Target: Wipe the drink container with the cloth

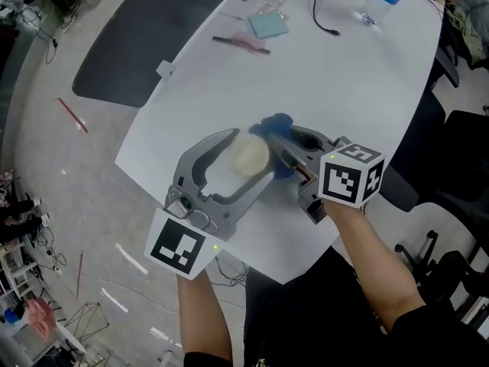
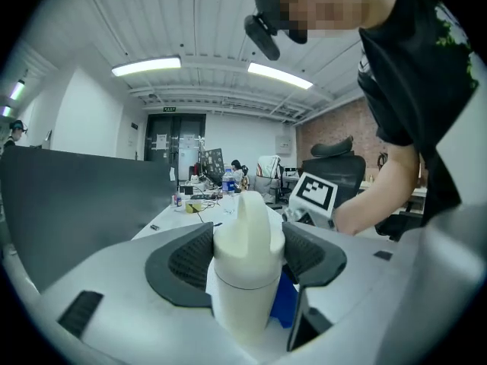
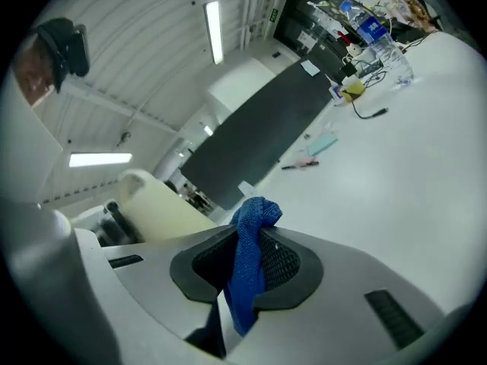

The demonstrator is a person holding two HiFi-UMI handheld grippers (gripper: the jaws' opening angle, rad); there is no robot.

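Two grippers are engaged at the centre of the head view. The left gripper is closed on the drink container, whose body is clamped between ribbed dark pads. The right gripper is pinched narrow on the blue cloth, which is bunched above the jaws with a tail hanging below. The container is held above the near part of the white surface; whether its base rests there cannot be told. The cloth is seen against the container's upper right side, so the wiping step itself is judged to be in hand. A firm clamp on the left would be called for next, with the cloth drawn around the wall under light pressure. The container is smooth, cream and cylindrical, with a domed lid and a raised spout, and is probably slippery plastic. The cloth is coarsely woven, soft and easily folded.
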